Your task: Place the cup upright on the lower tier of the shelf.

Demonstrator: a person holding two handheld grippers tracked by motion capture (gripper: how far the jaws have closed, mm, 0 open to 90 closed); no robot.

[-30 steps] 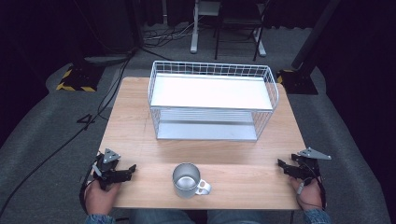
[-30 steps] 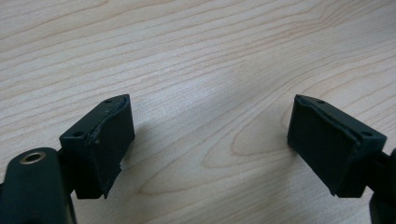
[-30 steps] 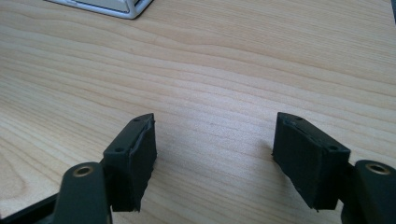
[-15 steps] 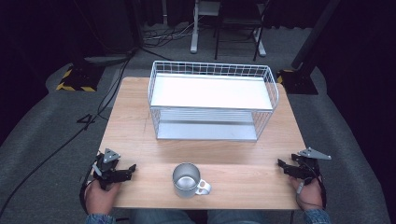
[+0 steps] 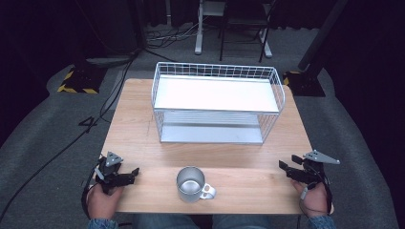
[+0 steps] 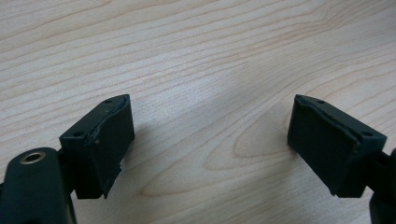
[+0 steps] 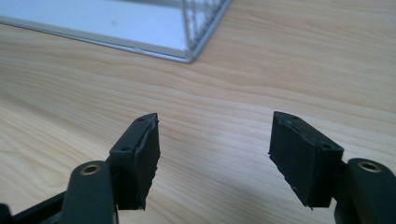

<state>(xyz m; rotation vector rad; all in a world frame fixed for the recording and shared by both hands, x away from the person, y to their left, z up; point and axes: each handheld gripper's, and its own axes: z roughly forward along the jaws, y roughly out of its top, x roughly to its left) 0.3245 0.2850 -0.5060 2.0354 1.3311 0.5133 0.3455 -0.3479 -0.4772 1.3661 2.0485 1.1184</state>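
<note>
1. From the high view I see the wooden desk (image 5: 138, 129) with a white wire rack (image 5: 217, 102) standing toward its far side, two tiers, both shelves bare.
2. A metal mug (image 5: 191, 183) stands upright near the front edge of the desk, about midway between my two hands, mouth up, handle pointing to the right and slightly toward me. It is well in front of the rack and apart from it.
3. Left gripper (image 5: 131, 174): held in the left hand (image 5: 102, 200) at the front-left corner of the desk, jaws pointing right toward the mug, well short of it. In the left gripper view the left gripper (image 6: 210, 140) is released: both black pads stand wide apart with only bare wood grain between them.
4. Right gripper (image 5: 286, 169): held in the right hand (image 5: 315, 200) at the front-right edge of the desk, jaws pointing left toward the mug, also well short of it. In the right gripper view the right gripper (image 7: 215, 149) is released, nothing between the pads. The jaws have just been closing a little, with nothing between them, and remain clearly apart.
5. The right gripper view looks low over the desk; the near corner of the rack's bottom shelf (image 7: 187, 51) lies ahead and left of the jaws, not touching them.
6. Neither gripper touches the mug or the rack.
7. Cables (image 5: 86, 124) trail across the grey floor to the left of the desk.
</note>
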